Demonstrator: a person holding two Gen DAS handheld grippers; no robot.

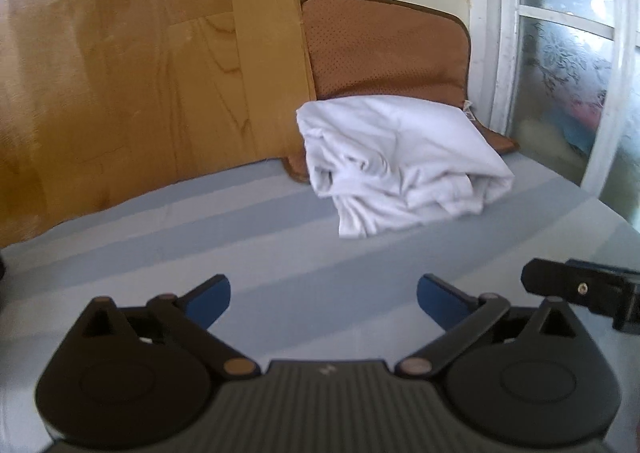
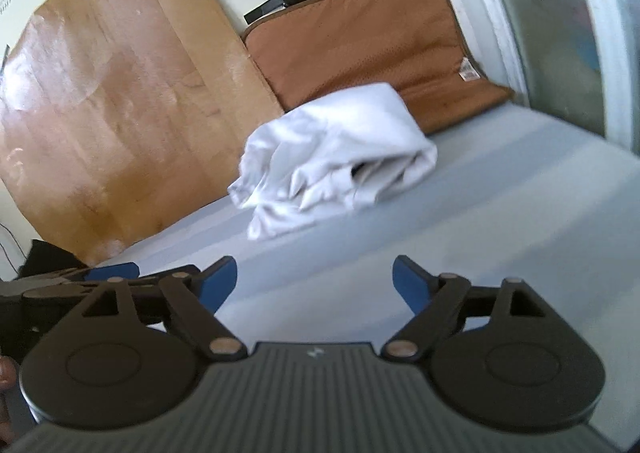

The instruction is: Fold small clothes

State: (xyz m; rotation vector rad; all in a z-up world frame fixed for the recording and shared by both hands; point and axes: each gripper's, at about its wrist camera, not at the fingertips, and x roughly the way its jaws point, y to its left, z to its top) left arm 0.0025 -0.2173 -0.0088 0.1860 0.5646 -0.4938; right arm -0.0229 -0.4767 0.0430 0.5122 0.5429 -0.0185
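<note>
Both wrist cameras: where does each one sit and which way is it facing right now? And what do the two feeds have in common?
Left wrist: sits on the left gripper, facing forward and slightly down across the striped sheet at the white garment; its open, empty fingers show, with part of the right gripper at the right edge.
Right wrist: sits on the right gripper, facing the same white garment at a tilt; its open, empty fingers show, with the left gripper at the left.
Shared: garment, brown cushion, wooden board, sheet.
</note>
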